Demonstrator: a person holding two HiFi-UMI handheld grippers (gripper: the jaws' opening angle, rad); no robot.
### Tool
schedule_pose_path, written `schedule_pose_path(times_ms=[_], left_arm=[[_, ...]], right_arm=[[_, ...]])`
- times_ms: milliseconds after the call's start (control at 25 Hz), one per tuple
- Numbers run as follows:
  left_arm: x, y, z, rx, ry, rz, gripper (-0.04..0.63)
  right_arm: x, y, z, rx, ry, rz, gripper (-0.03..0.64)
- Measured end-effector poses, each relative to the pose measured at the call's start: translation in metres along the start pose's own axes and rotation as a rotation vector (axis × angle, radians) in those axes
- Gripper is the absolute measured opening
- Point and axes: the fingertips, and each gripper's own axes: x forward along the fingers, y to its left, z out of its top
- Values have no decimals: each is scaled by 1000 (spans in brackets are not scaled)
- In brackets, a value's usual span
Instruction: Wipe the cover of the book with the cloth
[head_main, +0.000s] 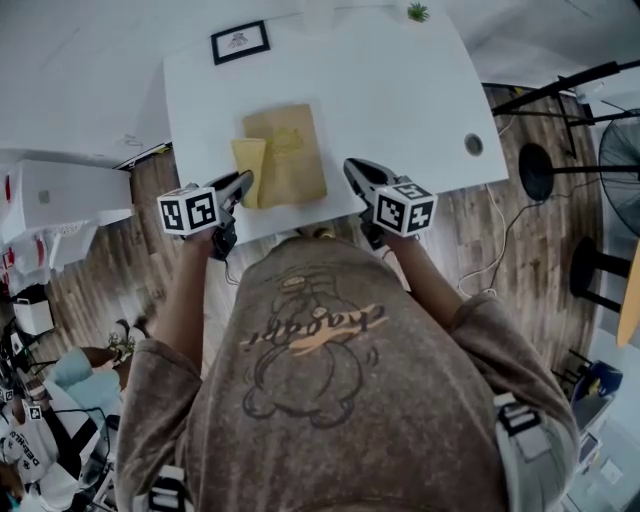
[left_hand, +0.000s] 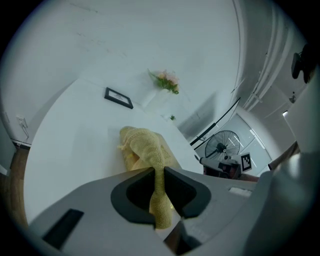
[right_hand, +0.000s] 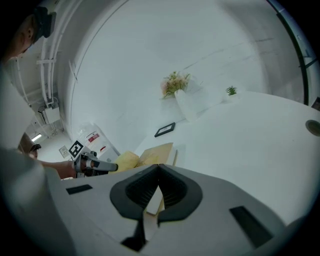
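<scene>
Left tongs (left_hand: 159, 171): shut on a thin fold of the yellow cloth (left_hand: 143, 142), the rest heaped at the left edge of the book (head_main: 291, 152). Could lose that fold mid-stroke if pressed hard. Book flat on the white table (head_main: 400, 90), close to its near edge. Right tongs (right_hand: 159, 168): closed on the book's near edge, seemingly a small bite. Might let it pivot or slide off under a sideways wipe; might bend the cover if lifted.
</scene>
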Motion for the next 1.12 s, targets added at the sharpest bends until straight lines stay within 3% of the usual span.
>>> schedule_pose_path(times_ms=[400, 720, 1120], left_arm=[[33, -7, -28, 108, 160, 39, 49], [59, -39, -32, 155, 240, -7, 49], [91, -75, -41, 146, 287, -109, 49]], right_arm=[[-13, -10, -6, 2, 8, -21, -2], [-24, -20, -4, 15, -8, -45, -2], [-34, -31, 1, 31, -34, -76, -2]])
